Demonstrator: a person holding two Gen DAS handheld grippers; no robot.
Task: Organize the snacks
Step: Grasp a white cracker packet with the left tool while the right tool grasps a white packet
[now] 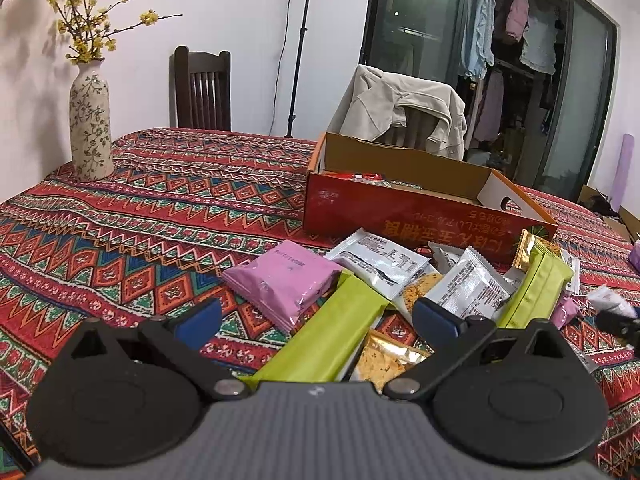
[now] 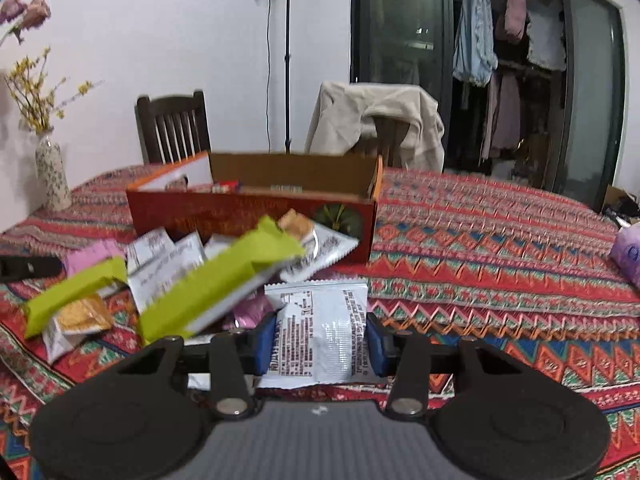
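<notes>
A pile of snack packets lies on the patterned tablecloth in front of a red cardboard box (image 1: pixel 420 216), also in the right wrist view (image 2: pixel 248 216). My left gripper (image 1: pixel 316 316) is open, low over a long green packet (image 1: pixel 332 332), with a pink packet (image 1: pixel 284 280) and silver packets (image 1: pixel 384 260) just beyond. My right gripper (image 2: pixel 320 344) is shut on a silver packet (image 2: pixel 320 332) at the pile's right edge. Another green packet (image 2: pixel 224 280) lies tilted and blurred to its left. The box holds a few packets (image 1: pixel 360 178).
A flowered vase (image 1: pixel 90 120) stands at the far left of the table. Two chairs (image 1: pixel 204 88) stand behind it, one draped with a beige jacket (image 1: pixel 400 108). A purple pack (image 2: pixel 628 252) lies at the table's right edge. The left gripper's tip (image 2: pixel 28 266) shows at the right wrist view's left edge.
</notes>
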